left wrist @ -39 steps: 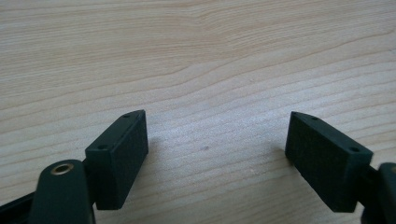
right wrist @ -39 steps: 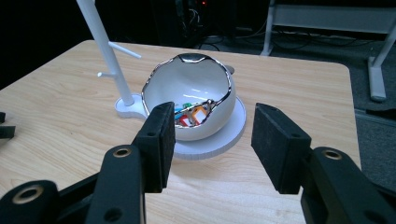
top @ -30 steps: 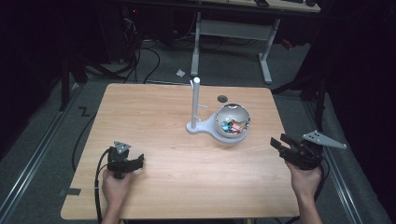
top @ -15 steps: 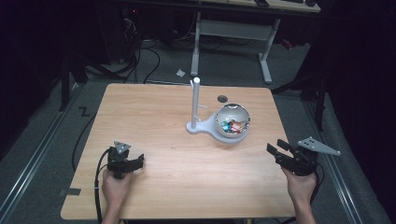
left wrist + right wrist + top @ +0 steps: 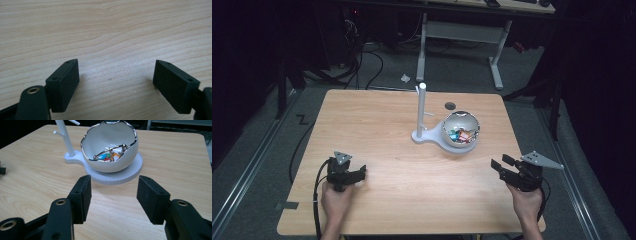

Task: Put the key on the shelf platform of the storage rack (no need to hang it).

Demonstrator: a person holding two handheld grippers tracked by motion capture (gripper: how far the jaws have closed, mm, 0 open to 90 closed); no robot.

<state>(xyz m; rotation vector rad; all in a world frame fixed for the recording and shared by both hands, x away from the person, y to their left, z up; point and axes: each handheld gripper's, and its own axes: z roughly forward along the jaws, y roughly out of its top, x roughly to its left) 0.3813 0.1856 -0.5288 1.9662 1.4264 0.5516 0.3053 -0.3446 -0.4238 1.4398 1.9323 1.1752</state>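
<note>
Right gripper, black, two-jaw, lower half of the right gripper view: jaws spread wide, nothing between them, aimed at the bowl. In the high view it sits at lower right, held in a hand near the table's right edge.

Left gripper, black, two-jaw, bottom of the left gripper view: jaws spread wide and empty over bare wood. In the high view it lies at lower left, well apart from the bowl.

Light wooden table: pale grain, flat, centre of the high view.

Glossy white egg-shaped ceramic bowl with a jagged silver rim, upper centre of the right gripper view; right of centre in the high view. It rests on the round end of a flat white stand base. Small coloured pieces lie inside; what they are cannot be told. Judged rigid, brittle, smooth and slippery, moderately light; the cracked-shell rim looks thin and liable to chip. Best hold is probably across the wall at a low point of the rim, one jaw inside and one outside, squeezed gently.

White upright post with short side pegs, upper left of the right gripper view, rising from the narrow end of the same base, just beside the bowl.
</note>
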